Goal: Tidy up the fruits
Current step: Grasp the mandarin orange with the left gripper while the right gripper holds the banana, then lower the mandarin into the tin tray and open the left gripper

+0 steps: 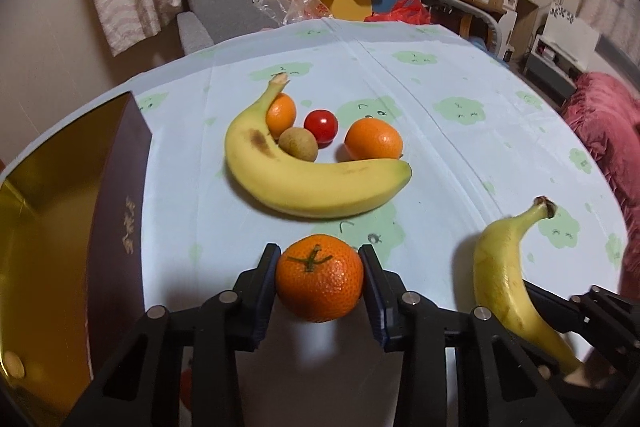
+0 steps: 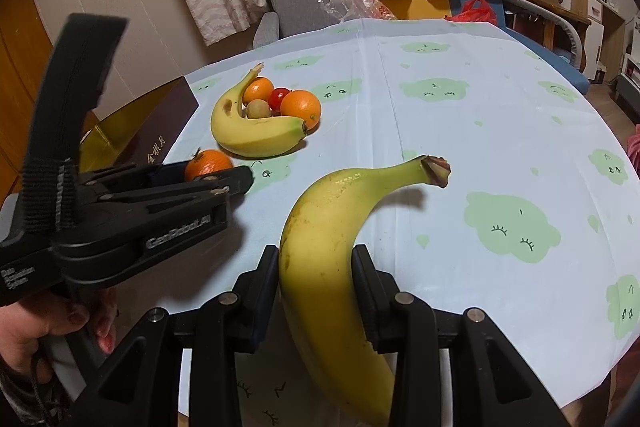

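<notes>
Left hand-held gripper (image 1: 320, 277): clenched on round orange mandarin (image 1: 320, 277), above worktop (image 1: 460, 155).
Right hand-held gripper (image 2: 316, 279): grasping curved yellow banana (image 2: 320, 259).
Ahead: second banana (image 1: 304, 183) and small fruits, beside gold-lined box (image 1: 60, 227).

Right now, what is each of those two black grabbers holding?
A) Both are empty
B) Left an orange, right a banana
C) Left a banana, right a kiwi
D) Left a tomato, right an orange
B: the left gripper is closed around an orange, and the right gripper is clamped on a banana above the table.
</notes>
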Tool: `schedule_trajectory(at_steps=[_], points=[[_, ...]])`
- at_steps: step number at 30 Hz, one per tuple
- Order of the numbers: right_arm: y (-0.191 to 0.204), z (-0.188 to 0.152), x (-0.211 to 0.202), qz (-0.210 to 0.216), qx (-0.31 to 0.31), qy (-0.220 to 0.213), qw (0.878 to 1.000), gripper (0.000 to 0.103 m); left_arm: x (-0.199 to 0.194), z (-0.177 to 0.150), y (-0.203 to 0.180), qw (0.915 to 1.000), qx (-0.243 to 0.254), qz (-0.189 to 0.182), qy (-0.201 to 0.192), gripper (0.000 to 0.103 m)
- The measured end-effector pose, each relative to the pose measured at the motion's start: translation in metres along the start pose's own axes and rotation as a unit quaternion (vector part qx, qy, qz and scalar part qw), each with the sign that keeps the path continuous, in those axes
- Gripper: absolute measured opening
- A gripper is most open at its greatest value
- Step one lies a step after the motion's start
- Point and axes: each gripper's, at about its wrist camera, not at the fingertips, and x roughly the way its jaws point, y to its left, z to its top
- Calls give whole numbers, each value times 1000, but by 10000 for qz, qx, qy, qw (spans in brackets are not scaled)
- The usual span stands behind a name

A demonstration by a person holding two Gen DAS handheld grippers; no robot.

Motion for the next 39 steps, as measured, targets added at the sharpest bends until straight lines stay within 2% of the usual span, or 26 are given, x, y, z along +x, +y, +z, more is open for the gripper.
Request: schedule_trajectory(at_steps=[8, 17, 27, 33, 39], points=[[3, 0, 0, -113, -79, -23, 9999, 38, -38, -8, 16, 9980, -329, -452, -281, 40], [7, -2, 1, -243, -147, -58, 9996, 38, -80, -15, 43, 9952, -554, -502, -626, 40], [15, 5, -6, -412, -181, -147, 9989, 37, -109, -28, 100, 9917, -948, -108, -864, 40], [26, 19, -24, -213, -115, -373, 9990, 37, -107, -40, 146, 9872, -1366, 171, -800, 40], [60, 28, -31, 204, -239, -399, 9987, 37, -97, -53, 185, 9836, -1657, 418, -580, 40]])
